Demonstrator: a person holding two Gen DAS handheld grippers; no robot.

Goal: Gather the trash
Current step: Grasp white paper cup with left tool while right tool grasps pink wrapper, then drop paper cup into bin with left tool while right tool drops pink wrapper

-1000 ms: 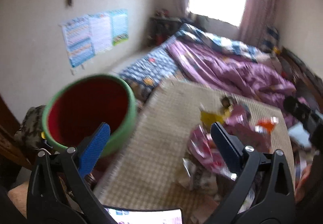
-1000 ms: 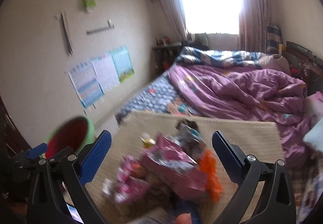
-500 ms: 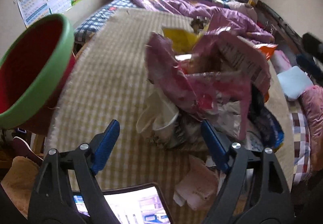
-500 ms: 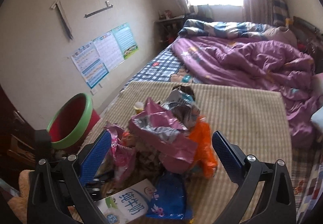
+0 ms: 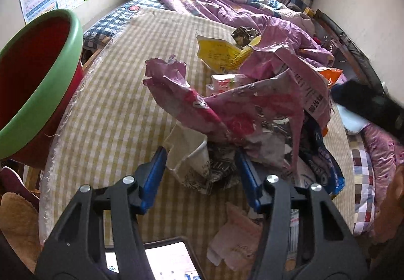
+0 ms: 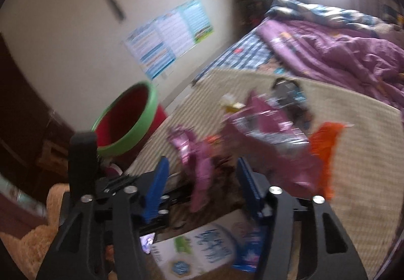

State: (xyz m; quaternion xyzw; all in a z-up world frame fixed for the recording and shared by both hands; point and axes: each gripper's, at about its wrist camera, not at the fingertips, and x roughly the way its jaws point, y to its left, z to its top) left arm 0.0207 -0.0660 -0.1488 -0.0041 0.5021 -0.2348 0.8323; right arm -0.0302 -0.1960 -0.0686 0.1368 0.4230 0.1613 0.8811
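The left gripper point(image 5: 200, 169) has its jaws around a crumpled paper cup point(image 5: 190, 153) at the near edge of the trash pile point(image 5: 242, 108). The jaws have just been closing, and the cup with some dark patterned wrapper lies between them. The left pad seems to touch the cup's side, but I cannot tell if both pads already press, so I judge the grip is not yet made.

The right gripper point(image 6: 200, 179) is also partly closed and its jaws have just been closing too. A pink wrapper point(image 6: 194, 158) hangs between them, but this view is blurred and I see no firm contact.

The step in hand is, I think, the first grasp of trash from the pile. The next move calls for closing fully on the cup and the wrapper, lifting them free of the loose bags above, and carrying them to the bin point(image 5: 38, 78).

The pile sits on the checked mat point(image 5: 113, 116), just ahead of both grippers. The bin stands to the left, beside the mat's edge, tilted towards the pile. A purple quilt point(image 5: 227, 9) lies behind the mat.
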